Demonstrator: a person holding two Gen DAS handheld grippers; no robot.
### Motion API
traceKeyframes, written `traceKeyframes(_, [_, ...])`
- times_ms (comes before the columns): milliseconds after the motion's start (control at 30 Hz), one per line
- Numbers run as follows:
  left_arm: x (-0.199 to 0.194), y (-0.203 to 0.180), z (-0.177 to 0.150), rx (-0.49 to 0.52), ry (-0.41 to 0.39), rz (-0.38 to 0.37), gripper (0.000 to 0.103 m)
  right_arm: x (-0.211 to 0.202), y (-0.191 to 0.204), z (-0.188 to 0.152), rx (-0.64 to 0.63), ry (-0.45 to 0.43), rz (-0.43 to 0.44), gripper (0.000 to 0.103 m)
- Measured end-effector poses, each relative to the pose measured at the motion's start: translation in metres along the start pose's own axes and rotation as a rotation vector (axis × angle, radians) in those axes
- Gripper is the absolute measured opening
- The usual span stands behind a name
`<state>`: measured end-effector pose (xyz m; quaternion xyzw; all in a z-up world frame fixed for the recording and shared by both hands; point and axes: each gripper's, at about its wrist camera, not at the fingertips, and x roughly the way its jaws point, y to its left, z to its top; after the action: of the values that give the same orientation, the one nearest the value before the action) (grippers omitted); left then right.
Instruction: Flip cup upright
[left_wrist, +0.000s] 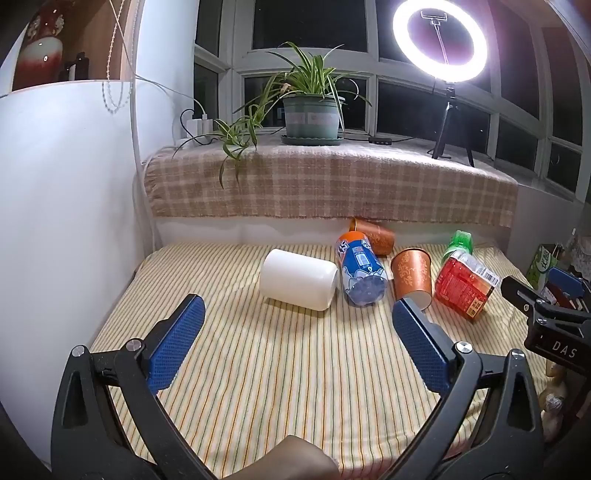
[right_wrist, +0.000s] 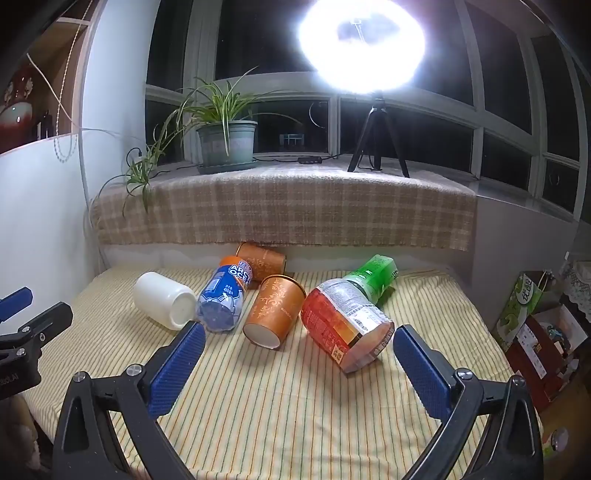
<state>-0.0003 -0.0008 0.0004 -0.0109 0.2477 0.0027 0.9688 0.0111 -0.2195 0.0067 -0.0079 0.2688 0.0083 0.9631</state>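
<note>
Several cups and bottles lie on their sides on a striped cloth. A white cup (left_wrist: 298, 279) (right_wrist: 164, 305) lies at the left, next to a blue bottle (left_wrist: 360, 271) (right_wrist: 224, 299). An orange cup (left_wrist: 412, 277) (right_wrist: 275, 311) lies in the middle with its base toward me, and a second orange cup (left_wrist: 373, 233) (right_wrist: 260, 261) lies behind it. A red bottle (left_wrist: 466, 283) (right_wrist: 345, 325) and a green cup (left_wrist: 459, 244) (right_wrist: 373, 276) lie at the right. My left gripper (left_wrist: 297, 314) is open, short of the white cup. My right gripper (right_wrist: 298, 341) is open, just short of the orange cup and the red bottle.
The striped cloth (right_wrist: 295, 406) covers the table. A checked blanket (left_wrist: 325, 184) covers the window ledge behind, with a potted plant (left_wrist: 312, 110) and a ring light on a tripod (left_wrist: 441, 40). A white wall (left_wrist: 55, 221) stands at the left. Boxes (right_wrist: 535, 332) sit at the right.
</note>
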Motion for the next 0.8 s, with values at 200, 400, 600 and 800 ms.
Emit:
traceKeyframes(200, [-0.0001,0.0003,0.0,0.002,0.0,-0.002,0.103,0.0005,0.0009,-0.0018,0.004,-0.004,-0.002,0.103])
traceKeyframes(400, [0.0,0.0004,0.0,0.001,0.0,-0.003,0.103,0.0012,-0.0018,-0.002,0.004,-0.004,-0.001,0.103])
traceKeyframes(600, [-0.0028,0.0028,-0.0009,0.002,0.002,-0.003,0.103,0.0026,-0.0019,-0.0031,0.006,-0.003,-0.004,0.103])
traceKeyframes(800, [-0.0027,0.0027,-0.0009,0.001,0.003,-0.004,0.103,0.0039,-0.0028,-0.0032,0.006,-0.001,-0.003,0.103])
